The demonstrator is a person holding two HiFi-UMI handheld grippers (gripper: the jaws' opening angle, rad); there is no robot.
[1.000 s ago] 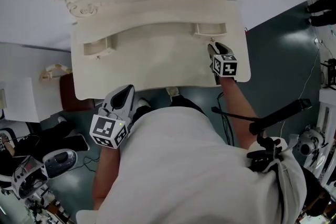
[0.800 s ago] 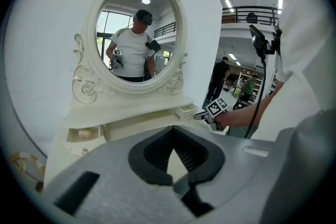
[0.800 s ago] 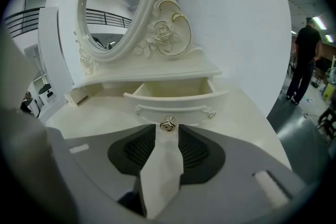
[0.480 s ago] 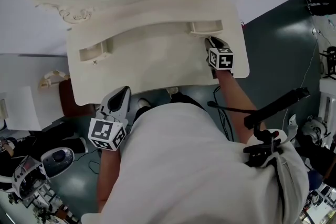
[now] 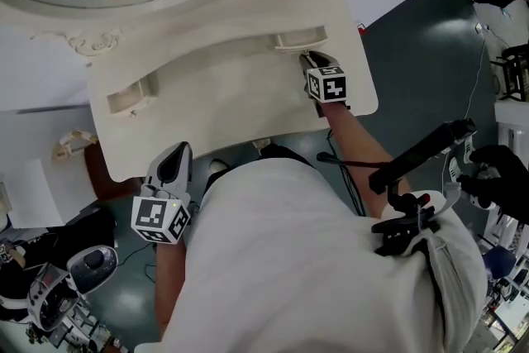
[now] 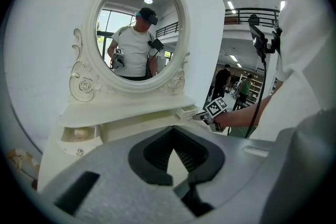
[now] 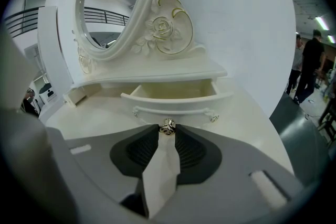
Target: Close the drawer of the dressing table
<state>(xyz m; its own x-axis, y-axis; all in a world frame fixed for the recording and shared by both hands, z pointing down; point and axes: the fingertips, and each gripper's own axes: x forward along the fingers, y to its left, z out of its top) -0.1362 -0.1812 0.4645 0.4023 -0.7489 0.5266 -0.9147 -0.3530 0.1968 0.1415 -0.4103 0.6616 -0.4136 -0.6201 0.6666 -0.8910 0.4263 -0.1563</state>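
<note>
Overhead, the right claw (image 5: pixel 309 60) reaches the open drawer (image 5: pixel 299 38) at the far right of the counter (image 5: pixel 215 103). The left claw (image 5: pixel 176 155) hangs off the near edge. In the left gripper view, its jaws meet on nothing. In the right gripper view, the jaws are closing on the drawer's knob (image 7: pixel 167 127), and the tips seem to touch it. The step in hand looks like taking hold. Next comes a straight, level push inward.

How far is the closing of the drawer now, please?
Done: nothing yet; the drawer stands pulled out. In hand: the right gripper is at it, jaws closing on the knob. Still to do: pushing the drawer fully in. The left gripper hangs shut, empty.
</note>
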